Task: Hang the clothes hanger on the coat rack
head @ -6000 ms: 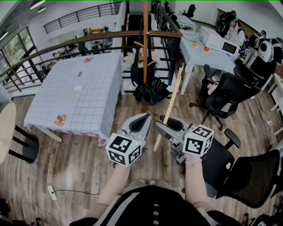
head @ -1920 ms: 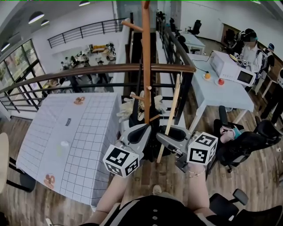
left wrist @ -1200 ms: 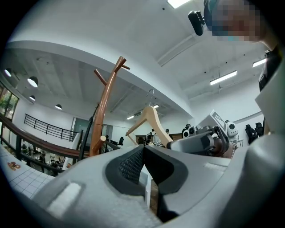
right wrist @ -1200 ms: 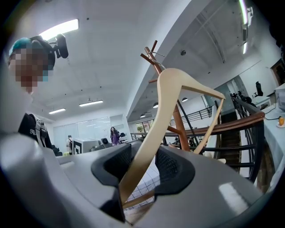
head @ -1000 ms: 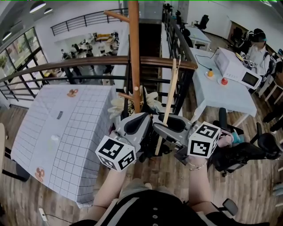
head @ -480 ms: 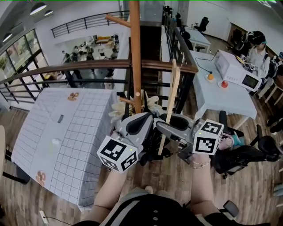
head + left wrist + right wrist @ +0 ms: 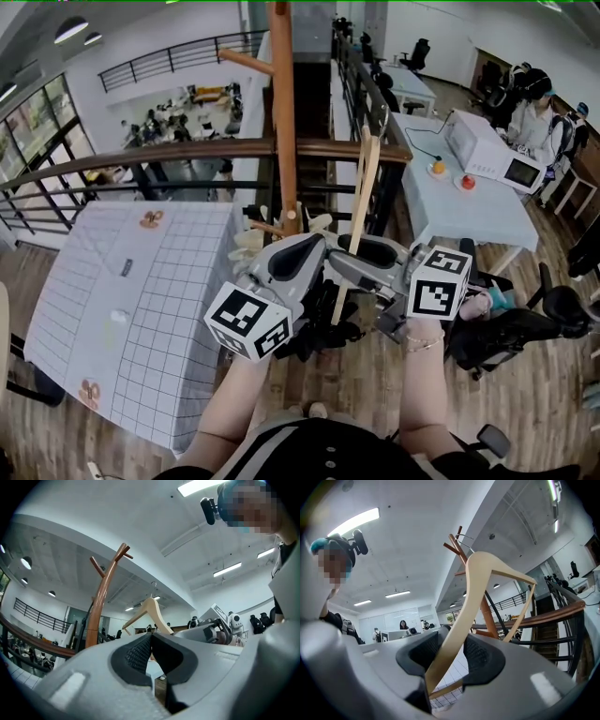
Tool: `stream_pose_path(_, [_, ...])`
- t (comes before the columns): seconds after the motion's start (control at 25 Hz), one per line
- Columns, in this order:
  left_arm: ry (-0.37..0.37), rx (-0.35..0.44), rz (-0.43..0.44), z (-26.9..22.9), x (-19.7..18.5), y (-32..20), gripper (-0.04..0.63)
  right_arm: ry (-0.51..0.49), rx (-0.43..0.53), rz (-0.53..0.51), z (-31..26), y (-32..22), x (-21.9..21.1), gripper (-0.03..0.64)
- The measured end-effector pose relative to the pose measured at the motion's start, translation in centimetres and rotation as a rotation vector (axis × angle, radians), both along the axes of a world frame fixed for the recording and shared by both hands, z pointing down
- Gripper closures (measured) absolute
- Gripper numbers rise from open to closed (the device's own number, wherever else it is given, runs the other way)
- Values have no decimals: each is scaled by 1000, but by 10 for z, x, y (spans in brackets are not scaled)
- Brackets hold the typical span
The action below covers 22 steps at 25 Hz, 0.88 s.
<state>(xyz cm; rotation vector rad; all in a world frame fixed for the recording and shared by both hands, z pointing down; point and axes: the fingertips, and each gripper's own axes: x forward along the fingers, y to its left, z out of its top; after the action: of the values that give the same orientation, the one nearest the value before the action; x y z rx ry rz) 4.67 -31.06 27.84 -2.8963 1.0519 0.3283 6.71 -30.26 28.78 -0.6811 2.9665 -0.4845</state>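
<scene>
The wooden coat rack (image 7: 282,122) stands straight ahead, a brown pole with short pegs near its top. My right gripper (image 7: 345,262) is shut on one arm of the pale wooden clothes hanger (image 7: 361,197), which stands upright just right of the pole, metal hook on top. In the right gripper view the hanger (image 7: 487,569) runs up between the pads of the right gripper (image 7: 451,653), with the rack's top (image 7: 457,541) behind it. My left gripper (image 7: 309,248) is beside it, shut and empty. In the left gripper view, the left gripper (image 7: 150,639) shows its pads meeting, with the rack (image 7: 101,606) and hanger (image 7: 151,611) ahead.
A table with a checked cloth (image 7: 141,309) stands at the left. A curved railing (image 7: 187,150) runs behind the rack. Dark bags lie at the rack's base (image 7: 319,337). A white table with equipment (image 7: 469,202) and office chairs (image 7: 525,328) are at the right.
Both grippers have risen a little with the hanger. The hanger's hook now sits higher beside the pole. Neither gripper's jaws have changed.
</scene>
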Motion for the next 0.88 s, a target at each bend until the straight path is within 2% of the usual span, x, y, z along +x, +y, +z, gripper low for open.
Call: stream_pose_path(0.88, [13, 98, 12, -61, 8, -27, 604, -11, 92, -29, -88, -29, 1, 445])
